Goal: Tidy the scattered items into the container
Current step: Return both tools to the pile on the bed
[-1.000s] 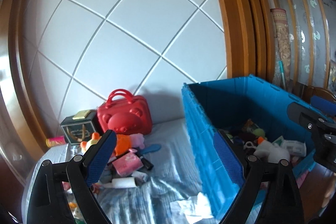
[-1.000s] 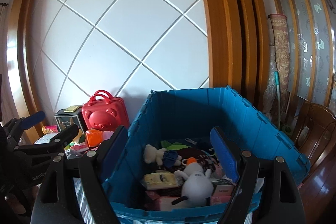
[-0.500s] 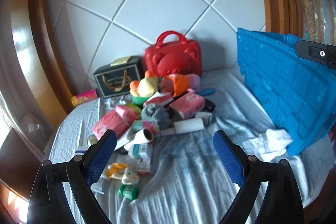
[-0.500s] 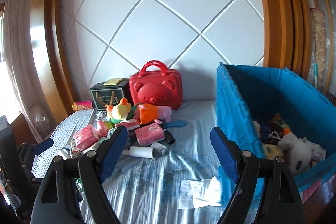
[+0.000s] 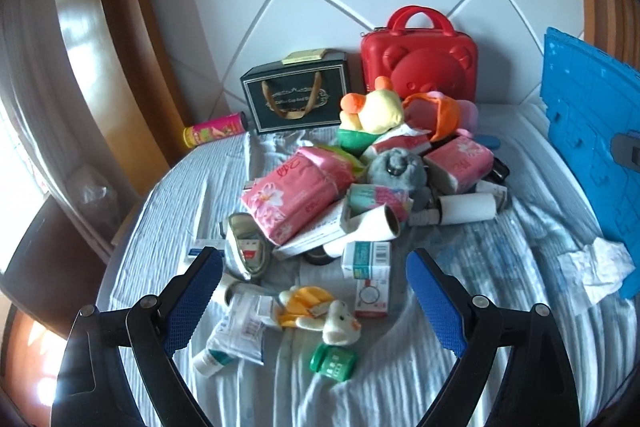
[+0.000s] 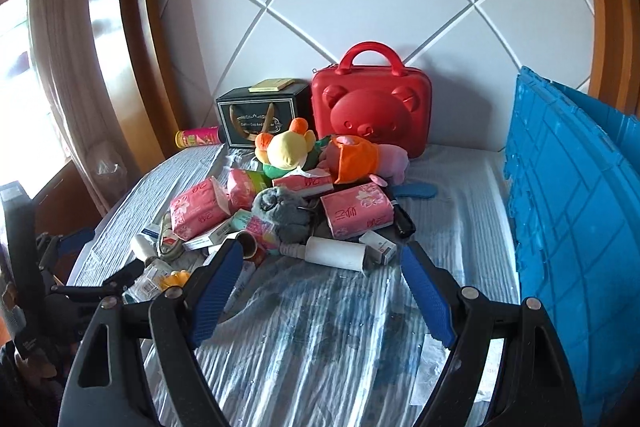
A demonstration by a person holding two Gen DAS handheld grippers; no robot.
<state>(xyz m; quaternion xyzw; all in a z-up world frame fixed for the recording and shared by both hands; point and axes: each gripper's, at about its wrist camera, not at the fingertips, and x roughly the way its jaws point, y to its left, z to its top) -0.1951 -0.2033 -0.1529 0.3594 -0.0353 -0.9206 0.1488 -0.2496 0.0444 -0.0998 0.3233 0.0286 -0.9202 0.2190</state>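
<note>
A pile of scattered items lies on the striped bed sheet (image 5: pixel 460 267): pink tissue packs (image 5: pixel 296 195), a grey plush (image 5: pixel 396 167), a yellow plush (image 5: pixel 376 111), a white roll (image 5: pixel 466 209), small boxes (image 5: pixel 366 259), a green cap bottle (image 5: pixel 334 363) and a small bunny toy (image 5: pixel 340 321). My left gripper (image 5: pixel 314 303) is open and empty above the near items. My right gripper (image 6: pixel 320 291) is open and empty, just short of the white roll (image 6: pixel 336 253). The blue crate (image 6: pixel 576 227) stands at the right; its inside is hidden.
A red bear case (image 6: pixel 372 111) and a black gift box (image 6: pixel 260 115) stand against the white panelled wall. A pink tube (image 5: pixel 216 133) lies at the back left. A crumpled tissue (image 5: pixel 596 263) lies by the crate. The left gripper shows at the right view's left edge (image 6: pixel 72 283).
Both grippers have swung left, away from the crate's inside, and now face the pile on the bed. The left gripper has come closer and lower over the near items. Both stay open.
</note>
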